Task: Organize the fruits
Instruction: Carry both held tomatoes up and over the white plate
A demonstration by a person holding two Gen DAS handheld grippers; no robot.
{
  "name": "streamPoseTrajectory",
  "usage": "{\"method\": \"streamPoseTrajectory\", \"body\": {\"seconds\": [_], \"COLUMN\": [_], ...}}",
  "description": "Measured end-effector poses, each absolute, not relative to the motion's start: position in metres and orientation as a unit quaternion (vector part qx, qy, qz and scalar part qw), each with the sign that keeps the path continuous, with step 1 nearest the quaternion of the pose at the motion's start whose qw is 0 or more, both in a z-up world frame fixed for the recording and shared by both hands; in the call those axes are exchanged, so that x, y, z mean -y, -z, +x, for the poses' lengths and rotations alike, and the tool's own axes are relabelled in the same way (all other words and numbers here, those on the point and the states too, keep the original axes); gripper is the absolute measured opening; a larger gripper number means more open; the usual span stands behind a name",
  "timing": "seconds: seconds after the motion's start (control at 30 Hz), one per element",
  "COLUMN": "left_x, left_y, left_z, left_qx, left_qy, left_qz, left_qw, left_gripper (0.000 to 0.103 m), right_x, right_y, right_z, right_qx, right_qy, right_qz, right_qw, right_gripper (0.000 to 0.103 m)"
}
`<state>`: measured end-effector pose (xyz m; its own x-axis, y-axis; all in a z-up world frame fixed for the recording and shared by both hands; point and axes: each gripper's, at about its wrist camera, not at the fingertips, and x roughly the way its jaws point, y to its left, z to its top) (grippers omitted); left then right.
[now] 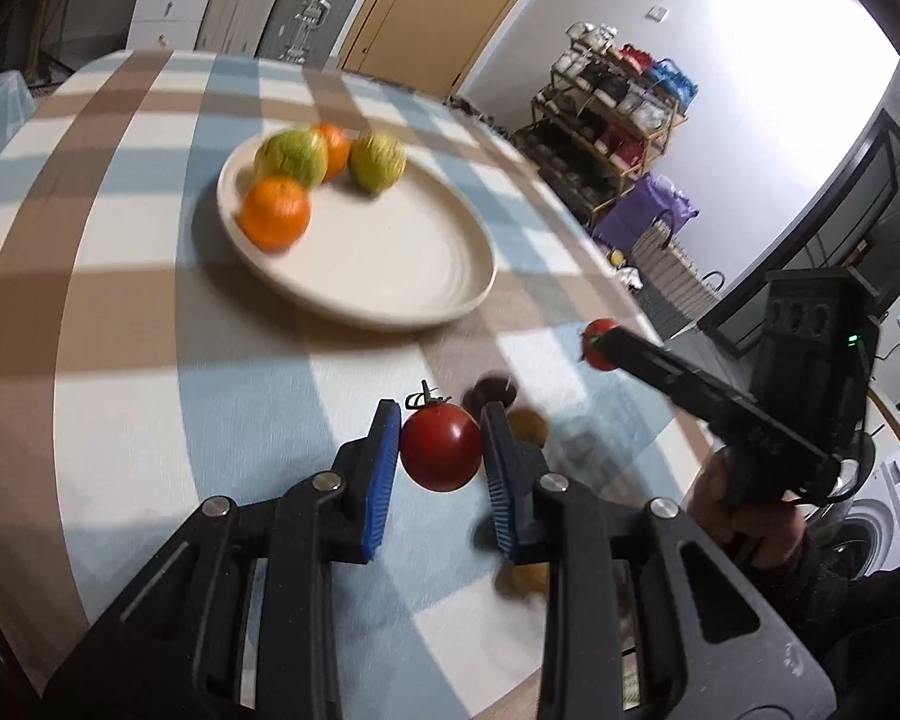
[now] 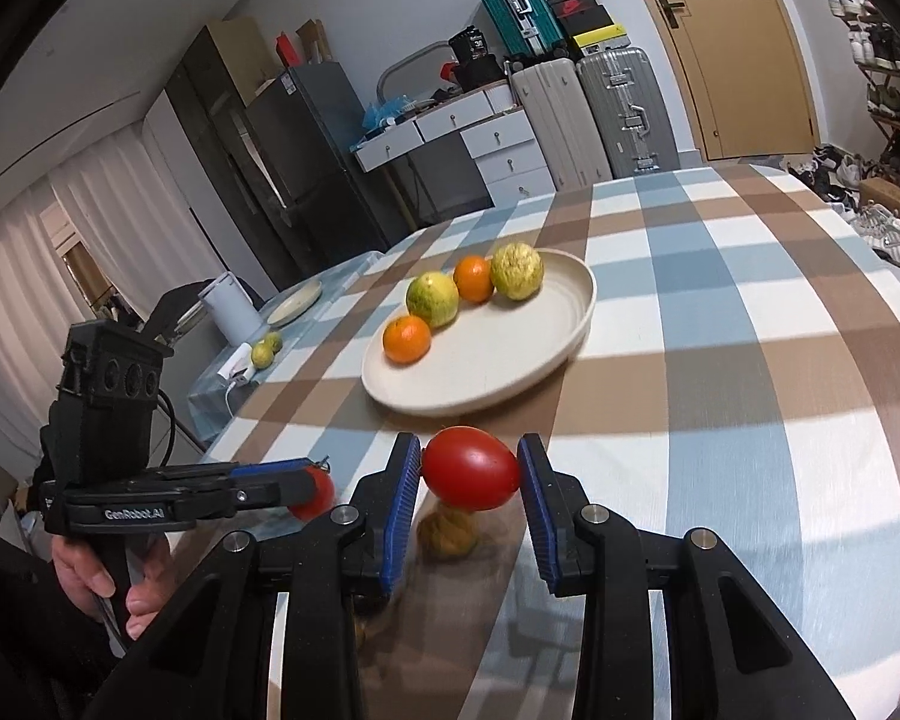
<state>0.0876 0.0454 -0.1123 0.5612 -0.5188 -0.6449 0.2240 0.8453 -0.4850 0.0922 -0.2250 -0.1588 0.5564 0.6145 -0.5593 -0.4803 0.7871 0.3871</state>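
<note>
My left gripper (image 1: 441,420) is shut on a red cherry tomato (image 1: 441,447) with a green stem, held above the checked tablecloth. My right gripper (image 2: 469,461) is shut on an oval red tomato (image 2: 471,475); it shows in the left wrist view (image 1: 597,343) at the right. The left gripper shows in the right wrist view (image 2: 318,483) at the lower left. A cream plate (image 1: 390,264) ahead holds two oranges (image 1: 275,213) and two yellow-green citrus fruits (image 1: 291,156). The plate (image 2: 498,360) shows in the right wrist view too.
Small brown and yellowish fruits (image 1: 528,423) lie blurred on the cloth under the grippers, one also below the right gripper (image 2: 447,531). A side table at the left holds a white kettle (image 2: 231,306), a plate and two green fruits. The table edge (image 1: 624,294) runs along the right.
</note>
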Motion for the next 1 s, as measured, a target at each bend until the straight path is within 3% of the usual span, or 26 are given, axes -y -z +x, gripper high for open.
{"method": "streamPoseTrajectory", "body": {"seconds": [0.37,1.0], "left_x": [-0.042,-0.028], "left_y": [0.082,0.105], "left_z": [0.178,0.273], "left_qx": [-0.399,-0.416], "left_qy": [0.208,0.167], "left_qz": [-0.169,-0.123], "left_qw": [0.877,0.886], "left_gripper": [0.025,0.025], "right_x": [0.212,0.181], "right_y": [0.141,0.166], "right_z": [0.170,0.276], "right_qx": [-0.356,-0.402], "right_qy": [-0.334,-0.331], "right_qz": [0.101,0.090], "right_qw": [0.867,0.849], "right_gripper": [0.034,0.034]}}
